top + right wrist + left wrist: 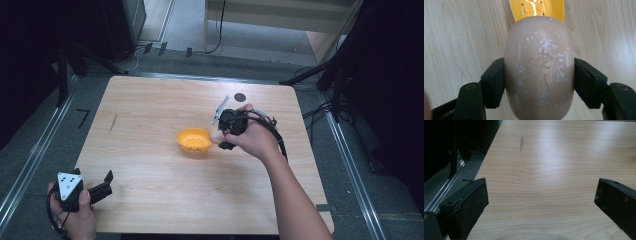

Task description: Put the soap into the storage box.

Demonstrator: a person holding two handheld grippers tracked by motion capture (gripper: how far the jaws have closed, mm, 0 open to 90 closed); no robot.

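Observation:
My right gripper [220,137] is shut on a pale beige oval bar of soap [539,67], its black jaws pressing both long sides. The soap [216,136] hangs at the right rim of a small orange bowl [194,140] near the middle of the wooden table [150,110]. In the right gripper view the orange bowl [536,7] shows just beyond the soap's far end. My left gripper [102,187] rests at the table's front left corner, jaws wide apart with bare wood between them [541,195].
A small black round mark [240,97] lies on the table behind the right hand. A dark streak [113,123] marks the wood at the left. Metal rails and cables run along the floor on both sides of the table.

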